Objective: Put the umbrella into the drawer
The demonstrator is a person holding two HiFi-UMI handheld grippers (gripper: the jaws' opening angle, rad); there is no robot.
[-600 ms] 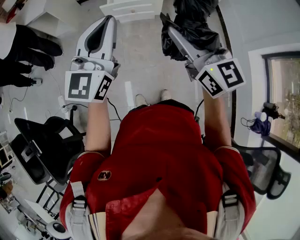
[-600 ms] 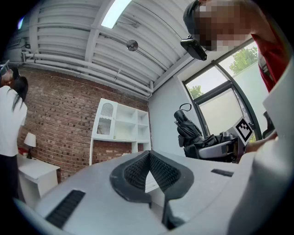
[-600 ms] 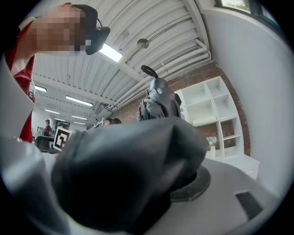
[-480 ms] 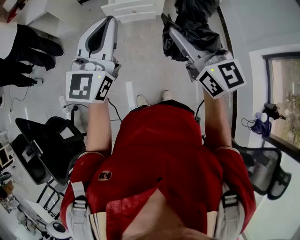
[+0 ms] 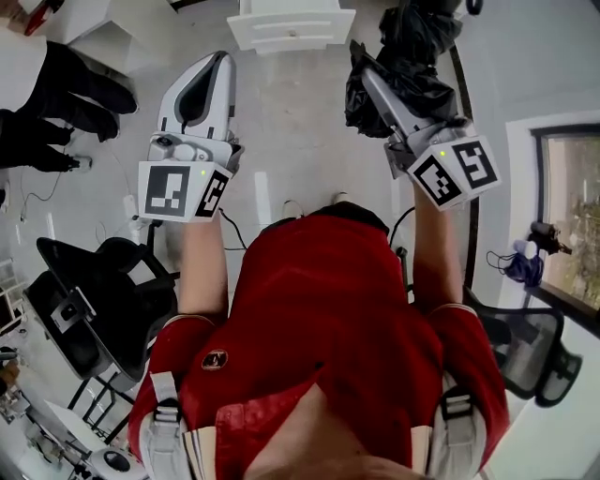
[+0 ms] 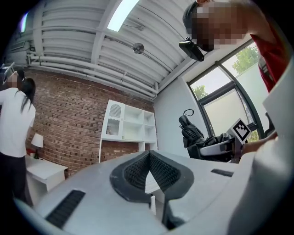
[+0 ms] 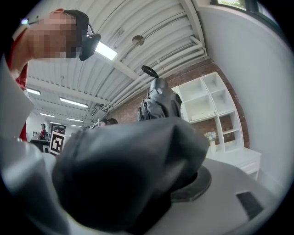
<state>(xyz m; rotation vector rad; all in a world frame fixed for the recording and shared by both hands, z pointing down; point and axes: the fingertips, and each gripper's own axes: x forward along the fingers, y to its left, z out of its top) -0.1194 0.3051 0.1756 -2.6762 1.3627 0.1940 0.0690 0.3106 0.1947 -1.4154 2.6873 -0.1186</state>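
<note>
My right gripper (image 5: 377, 84) is shut on a folded black umbrella (image 5: 405, 52), whose crumpled fabric bulges round the jaws and runs on past them. In the right gripper view the umbrella (image 7: 131, 176) fills the space between the jaws, and its curved handle end rises beyond. My left gripper (image 5: 212, 62) is level with it on the left, shut and empty, its tips together. From the left gripper view the umbrella (image 6: 192, 132) and right gripper (image 6: 219, 148) show at the right. A white drawer unit (image 5: 291, 23) stands on the floor ahead, between both grippers.
A person in black trousers (image 5: 66, 98) stands at the left. A black office chair (image 5: 89, 309) is at the lower left and a mesh chair (image 5: 527, 345) at the right by a window. White shelving (image 6: 128, 125) lines a brick wall.
The drawer unit has come further into view at the top and the floor has slid down the frame. Both grippers keep their pose; the umbrella stays gripped.
</note>
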